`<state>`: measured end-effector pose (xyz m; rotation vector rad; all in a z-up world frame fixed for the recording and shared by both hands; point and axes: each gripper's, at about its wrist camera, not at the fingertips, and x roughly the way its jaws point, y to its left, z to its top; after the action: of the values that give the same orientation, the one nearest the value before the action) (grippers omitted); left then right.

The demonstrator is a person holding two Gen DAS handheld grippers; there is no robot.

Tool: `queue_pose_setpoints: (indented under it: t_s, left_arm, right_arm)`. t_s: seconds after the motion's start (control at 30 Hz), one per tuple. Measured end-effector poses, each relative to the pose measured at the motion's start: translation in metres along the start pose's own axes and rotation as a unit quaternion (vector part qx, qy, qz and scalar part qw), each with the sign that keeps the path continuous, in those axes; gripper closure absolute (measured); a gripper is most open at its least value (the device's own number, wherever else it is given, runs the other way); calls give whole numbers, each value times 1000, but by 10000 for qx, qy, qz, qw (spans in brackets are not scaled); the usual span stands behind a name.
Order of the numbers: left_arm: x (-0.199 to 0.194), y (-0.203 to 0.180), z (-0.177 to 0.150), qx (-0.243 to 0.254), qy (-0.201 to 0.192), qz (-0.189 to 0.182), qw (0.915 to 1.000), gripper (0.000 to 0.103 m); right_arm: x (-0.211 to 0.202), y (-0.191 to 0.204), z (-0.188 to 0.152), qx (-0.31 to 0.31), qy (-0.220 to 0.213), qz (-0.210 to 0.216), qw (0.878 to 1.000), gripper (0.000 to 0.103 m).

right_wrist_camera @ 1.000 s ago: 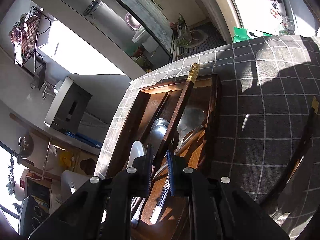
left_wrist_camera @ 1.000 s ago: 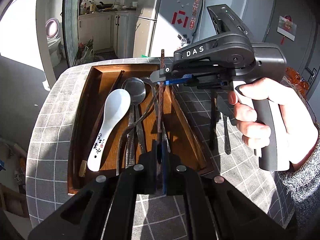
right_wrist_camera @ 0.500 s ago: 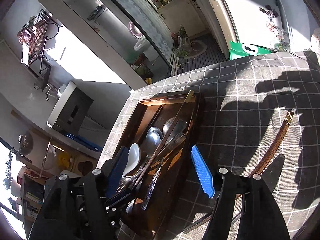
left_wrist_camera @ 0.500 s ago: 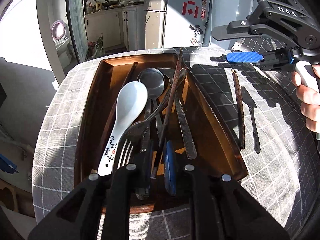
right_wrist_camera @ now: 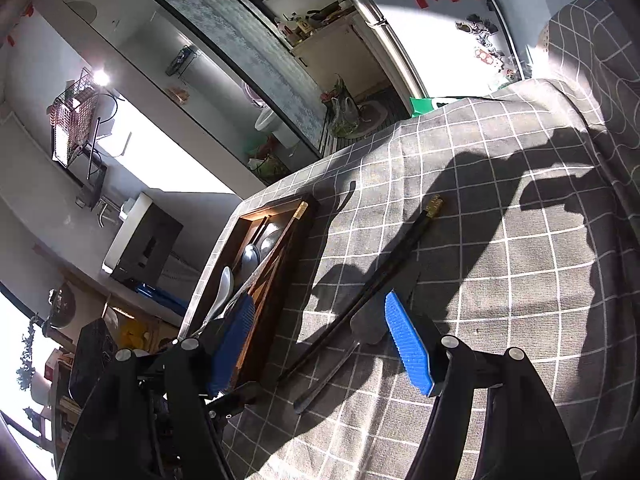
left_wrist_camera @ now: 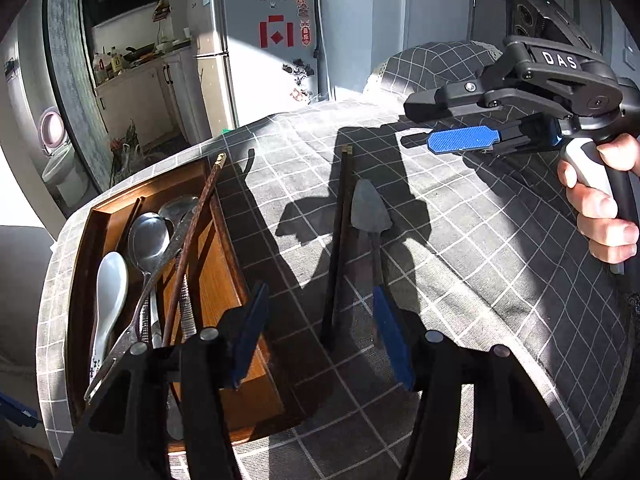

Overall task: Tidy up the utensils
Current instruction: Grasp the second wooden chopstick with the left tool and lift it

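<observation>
Straddling the dark wooden chopstick (left_wrist_camera: pixel 338 240) on the checked surface (left_wrist_camera: pixel 480 260), my left fingers (left_wrist_camera: pixel 320 340) gape wide (right fingers (right_wrist_camera: pixel 320 344) too); I should close squarely mid-shaft.

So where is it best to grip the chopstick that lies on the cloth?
Probably mid-shaft, from above. The chopstick lies flat on the cloth, with the spatula close on its right, so set the fingers across it there. The left gripper, open, already faces it.
</observation>
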<state>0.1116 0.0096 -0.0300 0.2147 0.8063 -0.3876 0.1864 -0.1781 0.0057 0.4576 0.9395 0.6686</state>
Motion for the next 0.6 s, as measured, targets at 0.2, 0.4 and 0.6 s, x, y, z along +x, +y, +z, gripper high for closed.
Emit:
queue_pose_setpoints:
  t_s: [0.2, 0.4, 0.6]
  left_arm:
    - [39, -2, 11, -10, 559, -124, 9984, 65]
    - [47, 0, 11, -11, 706, -121, 9974, 74]
    - [51, -10, 19, -194, 718, -208, 9970, 92]
  right_arm:
    - [-3, -25, -3, 208, -31, 47, 9998, 34]
    - [-4, -40, -5, 385, -61, 145, 9991, 34]
    - [8, -47, -10, 668, 23, 338, 9972, 34]
